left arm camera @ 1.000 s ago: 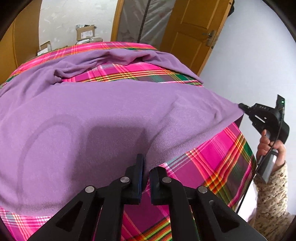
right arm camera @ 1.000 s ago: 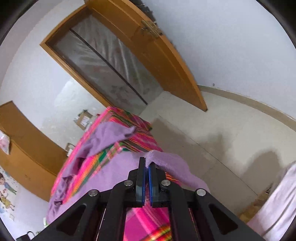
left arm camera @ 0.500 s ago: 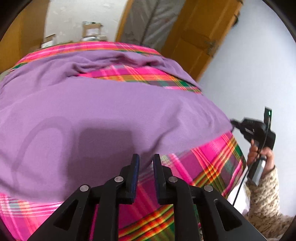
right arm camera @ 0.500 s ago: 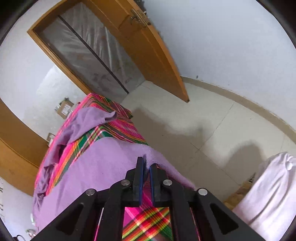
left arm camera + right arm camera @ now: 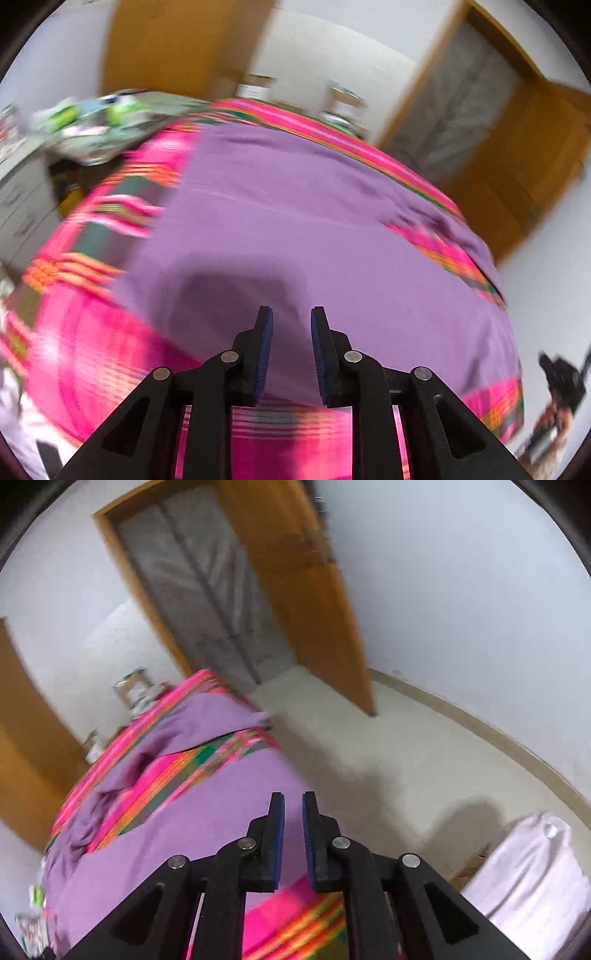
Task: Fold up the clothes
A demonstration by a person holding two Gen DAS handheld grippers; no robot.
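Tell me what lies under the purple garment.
A pink plaid cover shows around the purple garment and through a gap near its far edge. What the cover itself rests on is hidden.

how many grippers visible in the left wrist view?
2. The left gripper fills the bottom centre over the purple garment, jaws opening with nothing between them. The right gripper sits at the far right edge, in a hand, blurred.

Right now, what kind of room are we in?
Probably a bedroom at home: a purple garment is spread on a pink plaid bedcover, with a wooden door and a cluttered side table nearby.
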